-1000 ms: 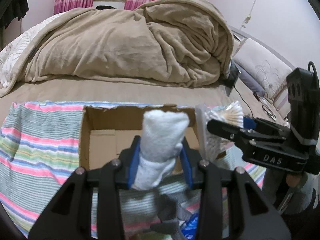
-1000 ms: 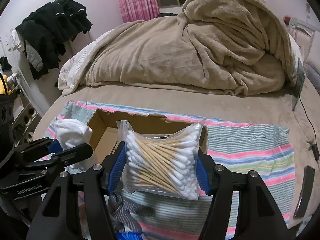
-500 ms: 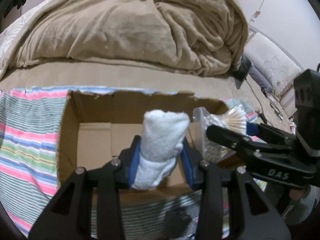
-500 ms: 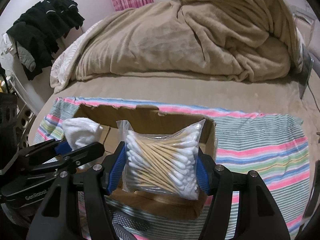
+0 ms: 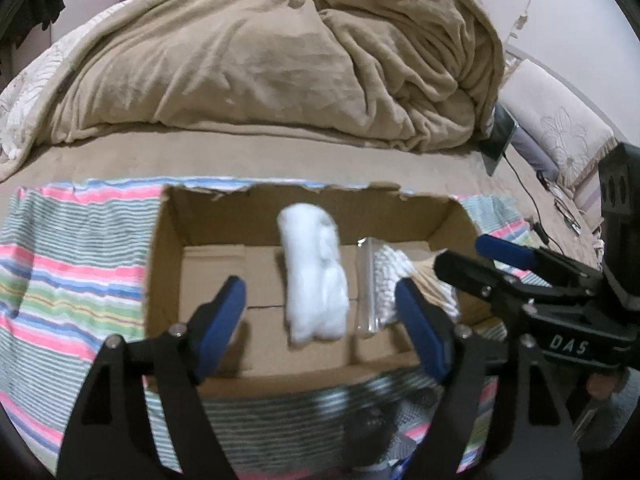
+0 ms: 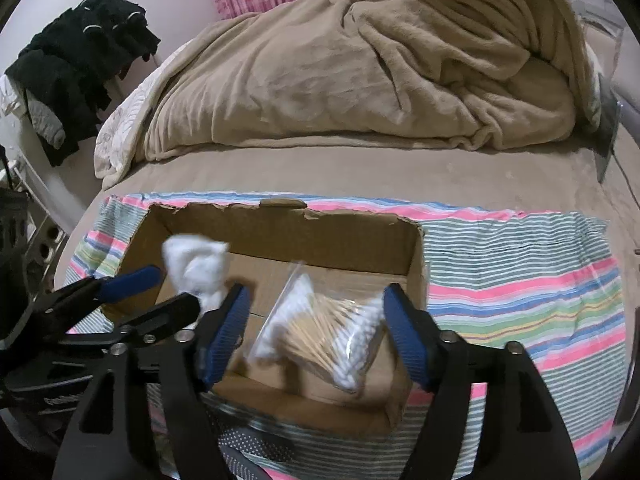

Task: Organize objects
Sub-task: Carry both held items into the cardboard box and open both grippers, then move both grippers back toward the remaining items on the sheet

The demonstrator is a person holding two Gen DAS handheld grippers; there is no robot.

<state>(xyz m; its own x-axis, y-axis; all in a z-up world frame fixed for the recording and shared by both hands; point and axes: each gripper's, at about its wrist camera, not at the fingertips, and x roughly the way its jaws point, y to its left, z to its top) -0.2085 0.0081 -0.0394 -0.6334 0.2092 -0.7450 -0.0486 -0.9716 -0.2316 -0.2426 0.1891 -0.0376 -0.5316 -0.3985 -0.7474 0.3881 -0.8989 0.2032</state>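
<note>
Hovering both grippers over the cardboard box (image 5: 168, 264), jaws spread wide, nothing held. My left gripper (image 5: 320, 320) has the white rolled towel (image 5: 314, 276) dead ahead between its fingers, long axis pointing away from me, blurred, so I can't tell if it rests on the box floor. My right gripper (image 6: 316, 332) frames the bag of cotton swabs (image 6: 320, 336), sticks lying crosswise, tilted, inside the box's right half. Towel sits left of the bag, close beside. Each gripper is nearest its own item; box walls are the only obstacle for pulling out. Beyond: striped cloth (image 6: 520, 280), then the beige blanket (image 6: 360, 80) heaped on the bed.
</note>
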